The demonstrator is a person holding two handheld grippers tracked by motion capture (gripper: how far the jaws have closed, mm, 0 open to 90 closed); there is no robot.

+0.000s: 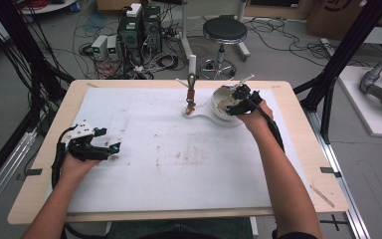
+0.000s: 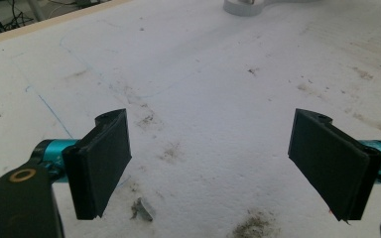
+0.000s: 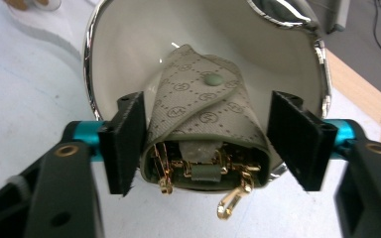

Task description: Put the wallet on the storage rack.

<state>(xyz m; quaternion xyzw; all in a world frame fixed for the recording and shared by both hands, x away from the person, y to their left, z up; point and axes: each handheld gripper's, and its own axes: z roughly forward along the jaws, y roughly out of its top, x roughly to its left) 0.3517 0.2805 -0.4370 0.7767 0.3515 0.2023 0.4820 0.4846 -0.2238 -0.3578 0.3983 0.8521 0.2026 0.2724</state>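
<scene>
Here the right hand-held gripper (image 3: pixel 206 148) reaches into a tilted white bowl (image 3: pixel 129 44) at the worktop's far right, jaws spread either side of a folded pouch (image 3: pixel 203 119), seemingly to grip it. The left hand-held gripper (image 2: pixel 211 163) rests spread, empty, near left.

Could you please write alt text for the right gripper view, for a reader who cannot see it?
A folded beige monogram pouch with gold clasps sits in a white bowl with a shiny rim. The right hand-held gripper has its black jaws open on either side of the pouch, above a white table covering.
</scene>
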